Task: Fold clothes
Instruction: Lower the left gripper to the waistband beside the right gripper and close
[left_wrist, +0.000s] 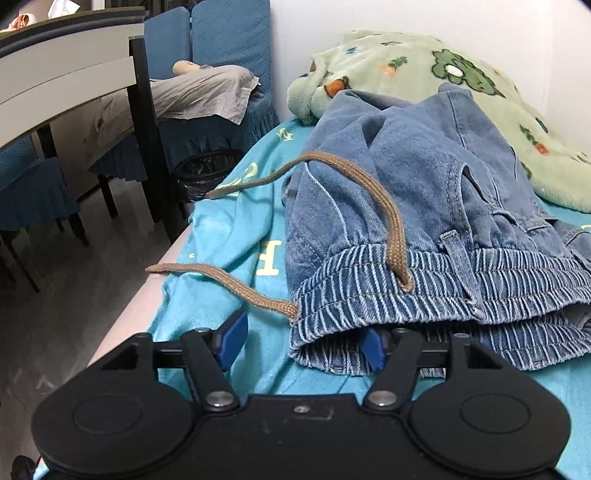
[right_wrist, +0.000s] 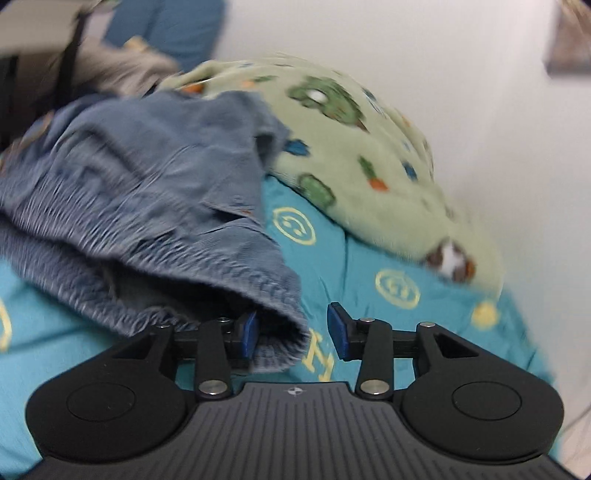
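Blue denim pants (left_wrist: 399, 192) with a ribbed elastic waistband (left_wrist: 424, 295) and a tan drawstring (left_wrist: 373, 192) lie bunched on a turquoise bedsheet (left_wrist: 229, 229). My left gripper (left_wrist: 303, 345) is open at the waistband's left corner. Its right pad (left_wrist: 373, 349) is tucked under the hem and its left pad (left_wrist: 234, 338) stands clear of the cloth. In the blurred right wrist view, the right gripper (right_wrist: 293, 334) is open around the other corner of the pants (right_wrist: 147, 177). The waistband's edge (right_wrist: 284, 332) lies between its pads, and the right pad (right_wrist: 338, 330) is apart from it.
A pale green fleece blanket (left_wrist: 424, 70) with printed figures is heaped against the white wall behind the pants. The bed's left edge drops to a grey floor. Beyond it stand a table (left_wrist: 66, 70), blue-covered chairs (left_wrist: 221, 40) and a black bin (left_wrist: 207, 173).
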